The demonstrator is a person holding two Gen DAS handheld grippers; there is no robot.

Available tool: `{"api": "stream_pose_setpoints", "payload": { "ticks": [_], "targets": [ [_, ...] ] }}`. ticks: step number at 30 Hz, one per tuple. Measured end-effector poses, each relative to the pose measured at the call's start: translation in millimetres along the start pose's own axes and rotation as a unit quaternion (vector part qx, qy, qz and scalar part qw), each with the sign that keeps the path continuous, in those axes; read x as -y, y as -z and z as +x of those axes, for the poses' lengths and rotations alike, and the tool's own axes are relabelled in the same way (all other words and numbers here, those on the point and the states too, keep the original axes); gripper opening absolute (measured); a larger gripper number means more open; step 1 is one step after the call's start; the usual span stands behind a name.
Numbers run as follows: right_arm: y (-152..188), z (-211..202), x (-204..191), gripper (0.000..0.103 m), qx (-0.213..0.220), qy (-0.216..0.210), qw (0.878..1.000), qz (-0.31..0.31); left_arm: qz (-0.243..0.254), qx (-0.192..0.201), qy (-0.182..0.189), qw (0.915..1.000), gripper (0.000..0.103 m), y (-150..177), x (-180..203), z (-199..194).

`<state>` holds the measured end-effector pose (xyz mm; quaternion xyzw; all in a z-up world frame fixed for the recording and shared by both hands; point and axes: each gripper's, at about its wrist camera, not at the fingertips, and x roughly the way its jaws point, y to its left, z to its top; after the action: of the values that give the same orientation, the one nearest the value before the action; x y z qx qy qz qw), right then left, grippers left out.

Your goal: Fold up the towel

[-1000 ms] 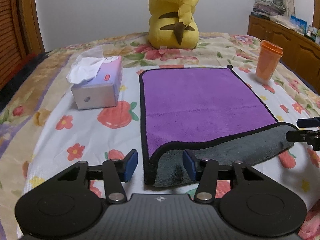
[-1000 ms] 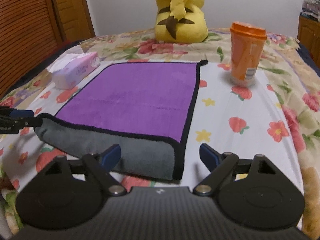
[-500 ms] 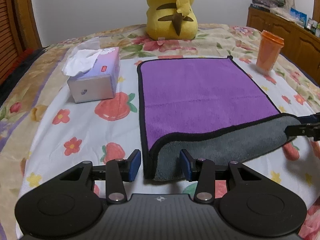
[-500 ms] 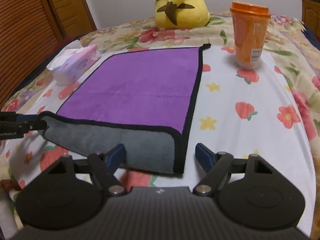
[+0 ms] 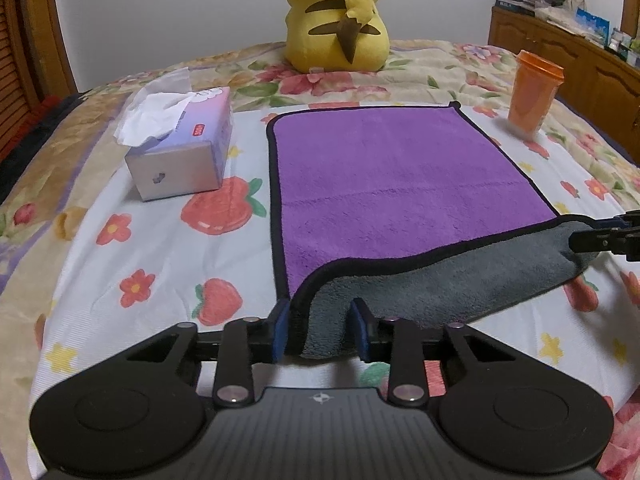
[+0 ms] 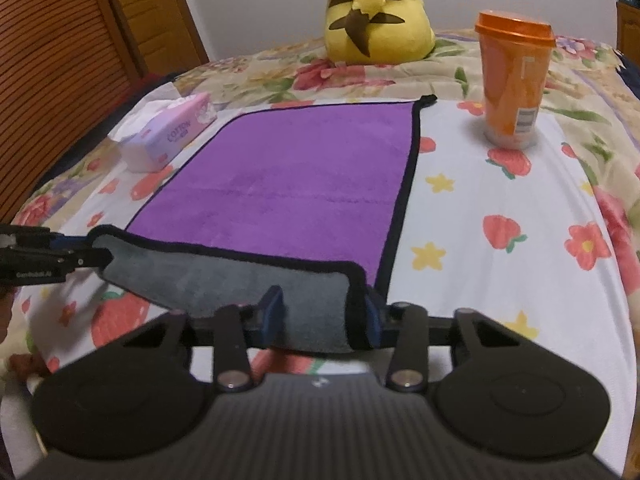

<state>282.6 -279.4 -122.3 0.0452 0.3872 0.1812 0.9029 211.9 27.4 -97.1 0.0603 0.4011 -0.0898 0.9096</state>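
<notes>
soft even indoor light, faint shadows, strong fisheye bending, slight edge blur

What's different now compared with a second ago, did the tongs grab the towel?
Yes. Both tongs moved in and narrowed onto the towel's turned-up grey near edge: left tongs at its left corner, right tongs at its right corner. The tissue box, orange cup and yellow plush stayed put.

Both cameras sit low and close over the near edge of the bed [image 5: 168,248], each looking forward along its own tool toward the far wall. The left view looks from the towel's [image 5: 400,176] left corner, the right view from its right corner. Both share the towel [image 6: 304,184] and plush toy [image 5: 340,20].
</notes>
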Motion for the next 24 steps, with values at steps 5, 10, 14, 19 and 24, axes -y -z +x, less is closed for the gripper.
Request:
{"api": "stream_pose_setpoints", "payload": {
  "ticks": [5, 10, 14, 19, 24],
  "targets": [
    [0.3, 1.4, 2.4, 0.024, -0.003, 0.008, 1.000, 0.001, -0.005, 0.002, -0.003, 1.0000, 0.025, 0.0, -0.8, 1.0],
    [1.3, 1.8, 2.7, 0.016, -0.003, 0.009, 1.000, -0.004, -0.009, 0.002, 0.003, 1.0000, 0.014, 0.2, -2.0, 0.8],
    [2.1, 1.6, 1.3, 0.009, -0.002, 0.010, 1.000, -0.012, -0.011, 0.006, 0.006, 0.9999, 0.010, -1.1, -1.0, -1.4],
    [0.8, -0.9, 0.8, 0.007, 0.006, 0.011, 1.000, -0.017, -0.007, 0.019, 0.011, 0.9997, 0.009, -4.1, 3.0, -8.5],
    [-2.0, -6.4, 0.3, 0.006, 0.020, 0.009, 1.000, -0.020, -0.003, 0.037, 0.013, 0.9992, 0.008, -7.5, 4.4, -15.9]
  ]
}}
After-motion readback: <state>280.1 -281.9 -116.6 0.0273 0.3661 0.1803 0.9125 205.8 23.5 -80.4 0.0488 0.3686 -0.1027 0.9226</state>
